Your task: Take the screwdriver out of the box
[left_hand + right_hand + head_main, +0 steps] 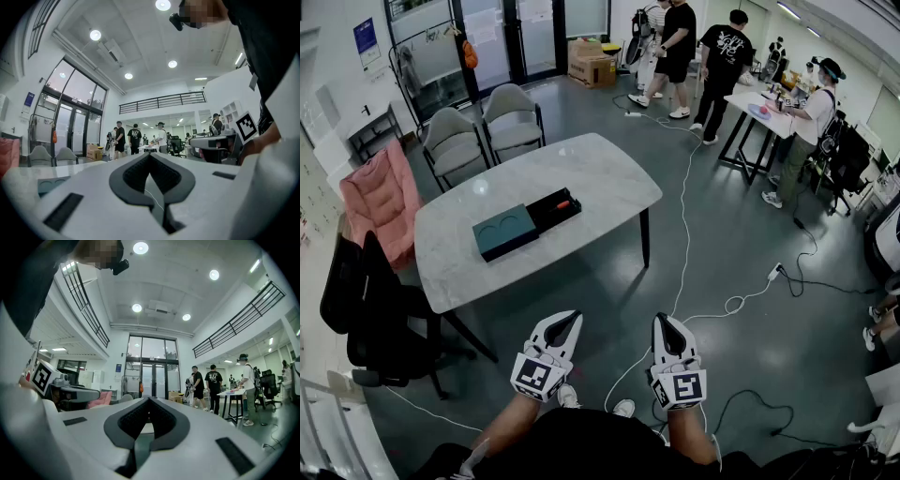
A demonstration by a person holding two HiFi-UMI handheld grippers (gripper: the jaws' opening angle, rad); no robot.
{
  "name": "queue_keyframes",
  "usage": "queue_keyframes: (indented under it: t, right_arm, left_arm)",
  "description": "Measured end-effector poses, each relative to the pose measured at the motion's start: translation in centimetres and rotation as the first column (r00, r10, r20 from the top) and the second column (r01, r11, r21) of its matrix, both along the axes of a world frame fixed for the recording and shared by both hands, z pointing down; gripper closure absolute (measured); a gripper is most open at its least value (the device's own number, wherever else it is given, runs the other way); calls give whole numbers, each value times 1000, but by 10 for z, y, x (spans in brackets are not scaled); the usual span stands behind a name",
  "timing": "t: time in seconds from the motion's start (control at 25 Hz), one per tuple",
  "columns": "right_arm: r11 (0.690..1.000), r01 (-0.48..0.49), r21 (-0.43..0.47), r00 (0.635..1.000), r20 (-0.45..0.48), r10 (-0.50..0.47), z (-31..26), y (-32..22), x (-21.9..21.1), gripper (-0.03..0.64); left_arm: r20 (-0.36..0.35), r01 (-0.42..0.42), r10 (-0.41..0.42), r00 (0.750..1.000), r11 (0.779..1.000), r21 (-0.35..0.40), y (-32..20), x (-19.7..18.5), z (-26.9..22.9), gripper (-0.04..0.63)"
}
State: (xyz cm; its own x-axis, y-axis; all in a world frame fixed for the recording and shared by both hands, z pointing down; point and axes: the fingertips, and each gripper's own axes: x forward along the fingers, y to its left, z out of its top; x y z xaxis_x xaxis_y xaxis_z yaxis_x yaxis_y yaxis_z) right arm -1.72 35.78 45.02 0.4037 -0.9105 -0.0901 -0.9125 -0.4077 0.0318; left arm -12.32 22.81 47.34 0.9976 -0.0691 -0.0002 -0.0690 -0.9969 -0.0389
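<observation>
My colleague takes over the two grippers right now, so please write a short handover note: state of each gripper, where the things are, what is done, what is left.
Left gripper: shut, empty, held level near the body, well short of the table.
Right gripper: shut, empty, beside the left one.
Box: lies open on the table. The screwdriver, with an orange handle, lies in its black half.
Done: box already open; screwdriver untouched.
Left: approach the table, open one gripper, grasp the screwdriver, lift it out.
</observation>
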Motion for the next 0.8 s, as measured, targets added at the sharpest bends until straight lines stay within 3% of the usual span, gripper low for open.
queue_keyframes:
  t: [0.8]
  right_arm:
    - [999, 34, -19, 998, -47, -34, -6, -75, -16, 594]
  left_arm:
    - [-25, 21, -22, 999, 1000, -11, -65, -23, -5, 592]
